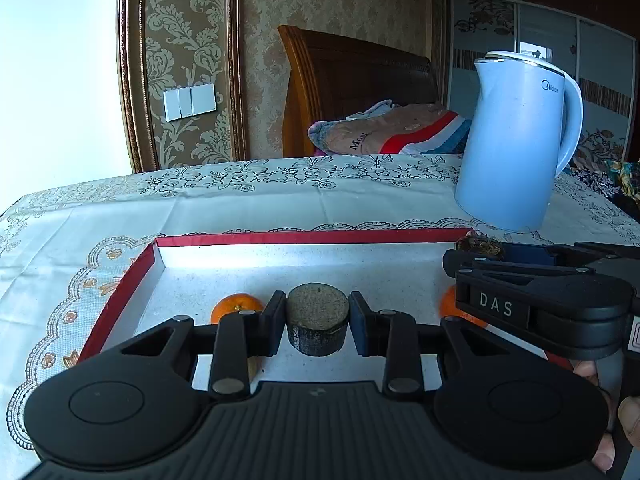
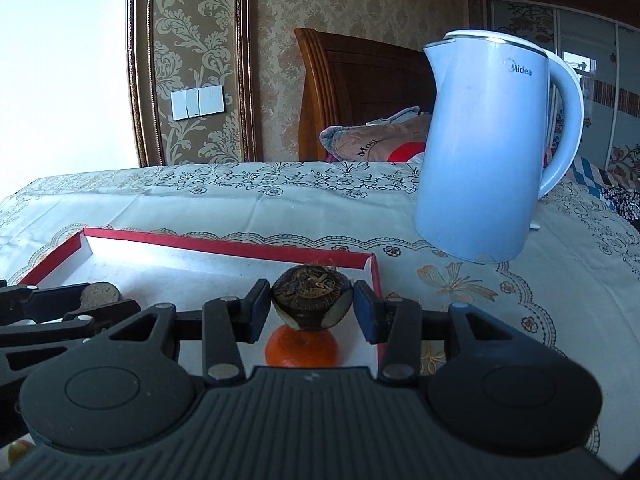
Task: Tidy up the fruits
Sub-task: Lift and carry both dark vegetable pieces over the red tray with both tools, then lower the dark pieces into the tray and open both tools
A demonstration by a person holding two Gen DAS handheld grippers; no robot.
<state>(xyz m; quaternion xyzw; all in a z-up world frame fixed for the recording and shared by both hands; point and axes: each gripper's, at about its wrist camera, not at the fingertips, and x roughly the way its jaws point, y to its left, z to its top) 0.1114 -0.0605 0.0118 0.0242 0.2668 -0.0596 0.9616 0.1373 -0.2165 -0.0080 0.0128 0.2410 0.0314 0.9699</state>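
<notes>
My left gripper (image 1: pixel 317 322) is shut on a dark round block with a rough tan top (image 1: pixel 317 320), held over the red-rimmed white tray (image 1: pixel 256 239). An orange (image 1: pixel 237 307) lies in the tray just left of it. My right gripper (image 2: pixel 313 308) is shut on a dark round fruit with a dried brown top (image 2: pixel 312 298), held above a second orange (image 2: pixel 301 347) in the tray's right part (image 2: pixel 372 276). The right gripper shows in the left wrist view (image 1: pixel 480 252), with the second orange (image 1: pixel 450 302) partly behind it. The left gripper and its block (image 2: pixel 100 294) show at the left of the right wrist view.
A light blue Midea kettle (image 1: pixel 516 144) stands on the patterned tablecloth (image 1: pixel 240 196) beyond the tray's right corner; it also shows in the right wrist view (image 2: pixel 488 148). A bed with a wooden headboard (image 1: pixel 352 76) and pillows lies behind the table.
</notes>
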